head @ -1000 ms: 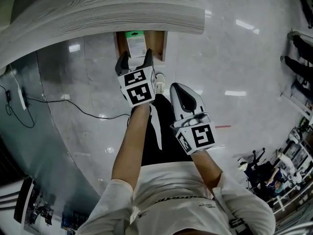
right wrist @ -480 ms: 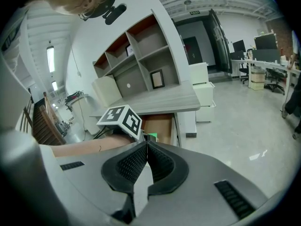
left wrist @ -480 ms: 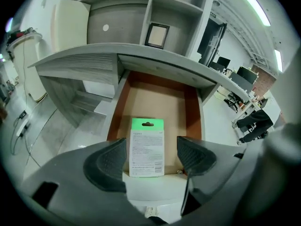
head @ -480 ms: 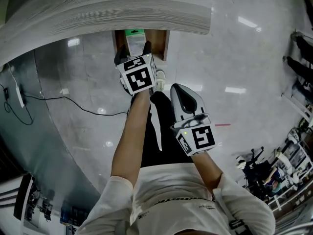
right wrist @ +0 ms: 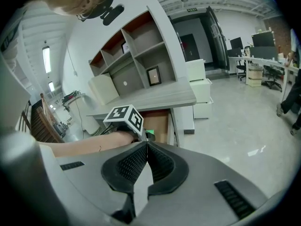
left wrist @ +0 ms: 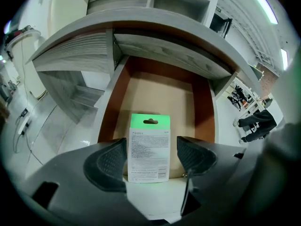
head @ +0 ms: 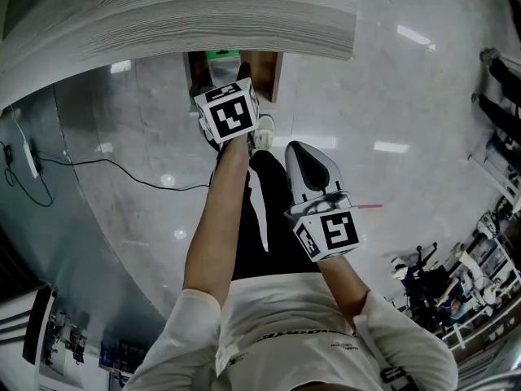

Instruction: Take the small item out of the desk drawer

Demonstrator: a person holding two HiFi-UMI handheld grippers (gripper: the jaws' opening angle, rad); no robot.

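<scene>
Green-topped packet (left wrist: 149, 147) lies in open drawer (left wrist: 204, 112), 12 o'clock of my L gripper (left wrist: 150, 158); jaws spread, no pinch yet; R gripper (right wrist: 146, 160) pressed together, empty; grab + lift-out still to do.

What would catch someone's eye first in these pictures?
The green-topped packet lying in the open drawer under the desk, framed between the left gripper's open jaws. Next, the right gripper, jaws together and empty, hangs back near the person's waist.
</scene>
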